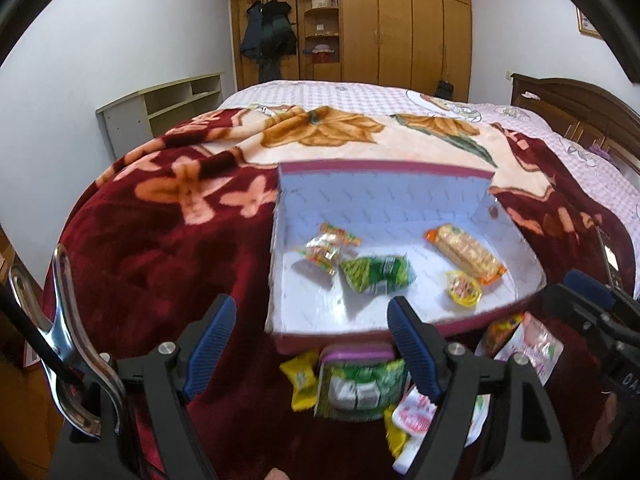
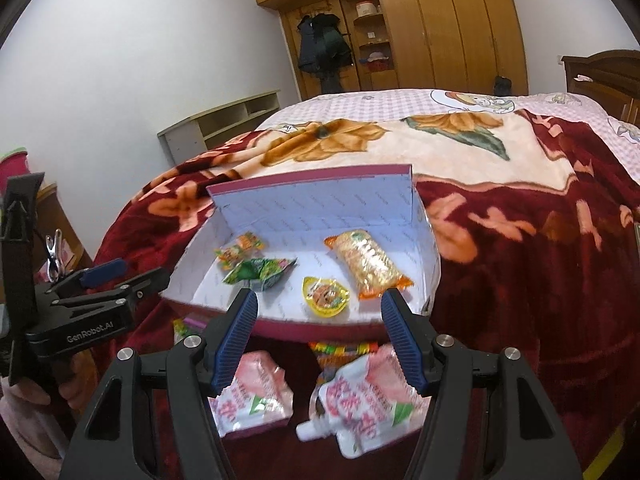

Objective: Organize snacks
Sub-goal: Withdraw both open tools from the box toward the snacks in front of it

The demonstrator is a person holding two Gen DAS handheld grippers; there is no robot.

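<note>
An open cardboard box [image 1: 384,196] with a white lining and magenta edges lies on a dark red floral blanket [image 1: 160,272] spread over the bed, and everything else is placed around it. Inside the box, toward its left end, sit a small orange-and-green candy packet [image 2: 240,250] and, touching it, a crumpled green snack bag [image 1: 378,278]; toward its right end lies a long clear packet of crackers [image 2: 366,264] with orange ends, and just in front of that a round yellow jelly cup [image 2: 326,296]. Outside the box, against its near wall, lie a green packet [image 1: 360,388], a yellow wrapped sweet [image 1: 302,380] just left of it, and two pink-and-white spouted pouches [image 2: 360,396] side by side, with a colourful striped packet [image 2: 344,348] between them and the box wall. The left gripper [image 1: 312,344] hovers over the near wall with its blue-padded tongs wide apart and nothing between them. The right gripper [image 2: 320,336] hovers above the pouches, tongs likewise spread and empty.
</note>
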